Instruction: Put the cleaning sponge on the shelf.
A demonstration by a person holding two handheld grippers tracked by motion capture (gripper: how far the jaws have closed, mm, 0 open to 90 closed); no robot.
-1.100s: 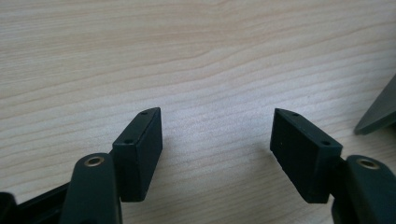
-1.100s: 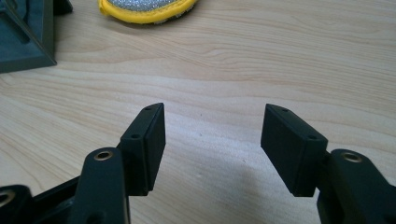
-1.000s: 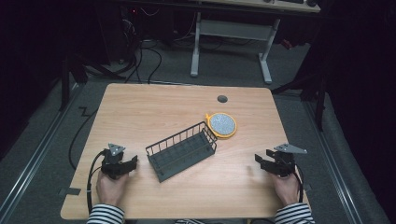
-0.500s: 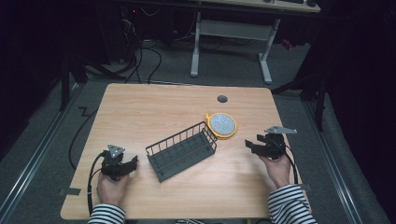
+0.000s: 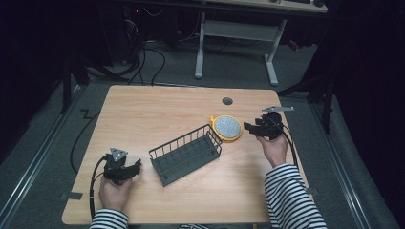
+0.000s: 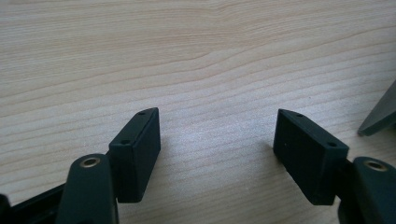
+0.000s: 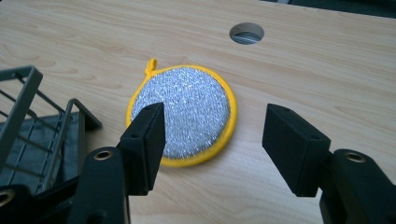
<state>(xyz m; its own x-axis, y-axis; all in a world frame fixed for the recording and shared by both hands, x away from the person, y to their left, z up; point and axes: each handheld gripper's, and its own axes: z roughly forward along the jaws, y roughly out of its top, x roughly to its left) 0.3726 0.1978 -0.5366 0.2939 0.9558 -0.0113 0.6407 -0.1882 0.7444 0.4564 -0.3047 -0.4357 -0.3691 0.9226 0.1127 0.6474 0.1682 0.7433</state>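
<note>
Wooden table (image 5: 157, 109), dark surrounding room

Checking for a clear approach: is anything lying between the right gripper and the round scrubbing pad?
No. In the right gripper view, bare tabletop separates the open right gripper from the pad; the wire basket stands off to one side.

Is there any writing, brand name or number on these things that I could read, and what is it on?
None can be read.
Round scrubbing pad: silver face, yellow rim, no label.
Wire basket: bare dark wire, no tag.
Left claw and right claw: plain black, only screw holes.
Wooden table: only wood grain and a round hole.
</note>
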